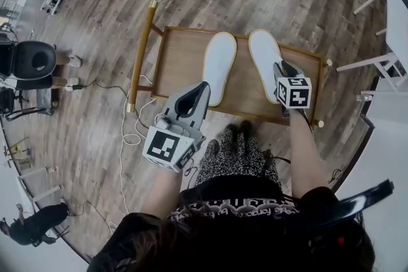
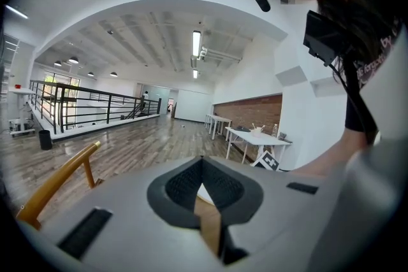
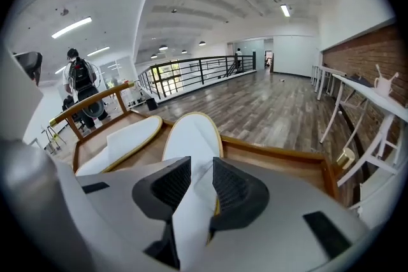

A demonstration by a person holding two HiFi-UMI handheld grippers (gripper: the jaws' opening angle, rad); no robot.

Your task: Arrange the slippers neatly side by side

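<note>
Two white slippers with tan edging lie side by side on a wooden tray table (image 1: 178, 60). The left slipper (image 1: 220, 67) (image 3: 131, 137) lies free. My right gripper (image 1: 279, 67) (image 3: 196, 169) is shut on the near end of the right slipper (image 1: 264, 54) (image 3: 194, 137), whose white edge runs between the black pads. My left gripper (image 1: 203, 87) (image 2: 203, 161) hovers by the near end of the left slipper, its jaws shut and tips touching with nothing held. Through the gap below the tips a bit of white slipper (image 2: 205, 194) and wood shows.
The tray has a raised rim and a long wooden handle (image 1: 141, 54) at its left. A white cable (image 1: 124, 118) trails over the plank floor. The person's feet (image 1: 237, 132) stand at the tray's near edge. White tables (image 1: 395, 16) stand right, a black chair (image 1: 32, 60) left.
</note>
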